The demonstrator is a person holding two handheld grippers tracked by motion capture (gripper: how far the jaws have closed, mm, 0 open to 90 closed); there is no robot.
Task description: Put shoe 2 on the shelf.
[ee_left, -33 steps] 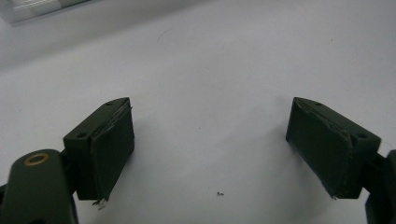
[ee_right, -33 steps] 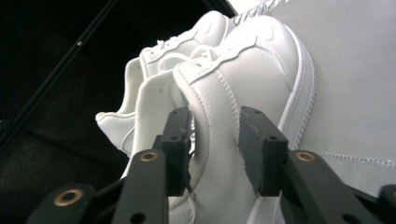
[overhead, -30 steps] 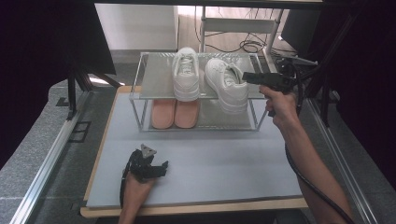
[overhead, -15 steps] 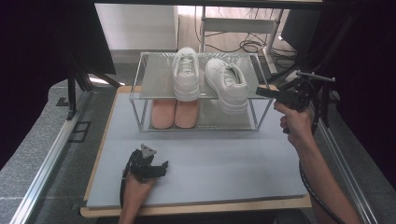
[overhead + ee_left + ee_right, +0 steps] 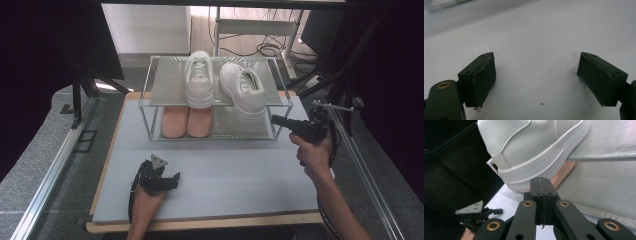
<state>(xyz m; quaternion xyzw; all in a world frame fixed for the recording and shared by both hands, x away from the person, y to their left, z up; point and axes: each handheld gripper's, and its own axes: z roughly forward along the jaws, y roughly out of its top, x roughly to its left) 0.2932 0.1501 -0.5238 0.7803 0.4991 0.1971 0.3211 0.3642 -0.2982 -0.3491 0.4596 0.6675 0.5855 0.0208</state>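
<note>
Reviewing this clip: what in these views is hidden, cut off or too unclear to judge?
- Pink shoes: high view, upper parts covered by the rack's top shelf.
- Right white sneaker: right gripper view, toe cut off by the top edge.
- Right claw: high view, too small to tell whether it touches the rack.
- Left claw: left gripper view, bases cut off at the bottom edge.

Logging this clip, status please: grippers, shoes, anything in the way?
Left gripper open, empty, low over the table. Right gripper shut, empty, jaws just closed, by right white sneaker overhanging the rack top. Nothing between.
</note>
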